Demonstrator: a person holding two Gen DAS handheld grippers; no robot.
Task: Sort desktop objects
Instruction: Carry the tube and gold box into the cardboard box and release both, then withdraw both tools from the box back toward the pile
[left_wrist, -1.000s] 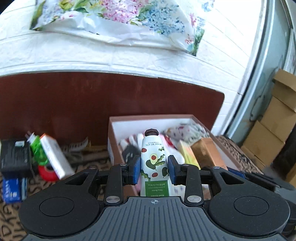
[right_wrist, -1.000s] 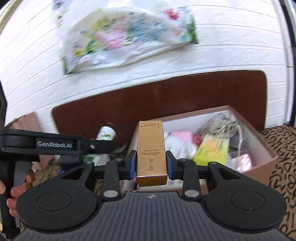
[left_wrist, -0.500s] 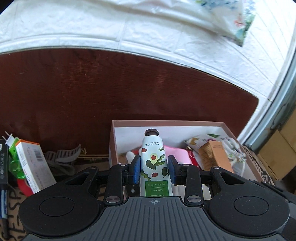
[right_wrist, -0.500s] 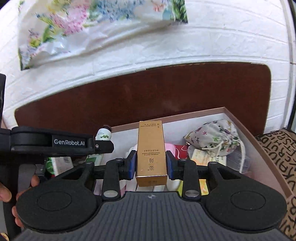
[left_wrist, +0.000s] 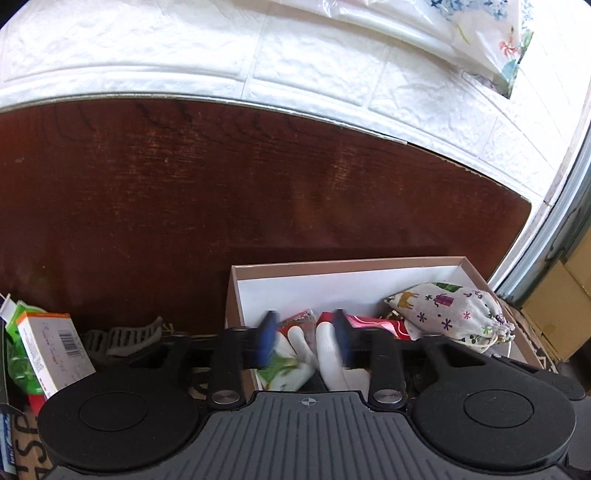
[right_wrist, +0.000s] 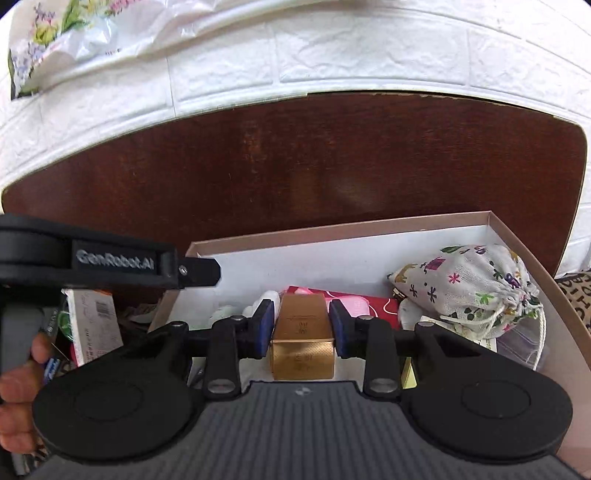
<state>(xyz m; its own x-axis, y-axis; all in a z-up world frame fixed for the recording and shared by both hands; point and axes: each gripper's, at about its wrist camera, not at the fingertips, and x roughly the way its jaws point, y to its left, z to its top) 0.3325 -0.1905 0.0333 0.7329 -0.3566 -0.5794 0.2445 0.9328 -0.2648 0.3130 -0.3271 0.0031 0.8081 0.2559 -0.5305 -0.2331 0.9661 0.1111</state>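
**A:** Fingers (left_wrist: 266, 339) of the left gripper (left_wrist: 304, 336): what are they doing?

**B:** Opening right now, and blurred with it. The pads press on nothing. Below them a printed tube (left_wrist: 284, 371) lies loose in the box, so I'd count that one as sorted.

**A:** And the right gripper (right_wrist: 301, 325)?

**B:** Its fingers (right_wrist: 265, 328) are closed partway, clamped on both sides of a gold carton (right_wrist: 301, 332). The carton hangs over the near middle of the box and is not let go.

**A:** Then take it from the biggest thing down. How far along are we?

**B:** The box (left_wrist: 347, 261) sits at the desk's back edge, against the brown panel, and it is already well filled. A printed pouch (left_wrist: 450, 314) fills its far right corner. A red packet (left_wrist: 369, 325) lies flat by the middle of the back wall. The tube is in the near left corner, among some white things I can't make out.

**A:** What's left outside?

**B:** On the desk, off the box's left side, there is a white carton (left_wrist: 55, 350) with an orange top, leaning on something green that I can't identify. A grey strap (left_wrist: 122, 336) lies between that carton and the box. More may sit at the left edge, but it is cut off from view.

**A:** So?

**B:** I'd say we are past halfway. The gold carton has to be dropped, then the left-side things cleared.
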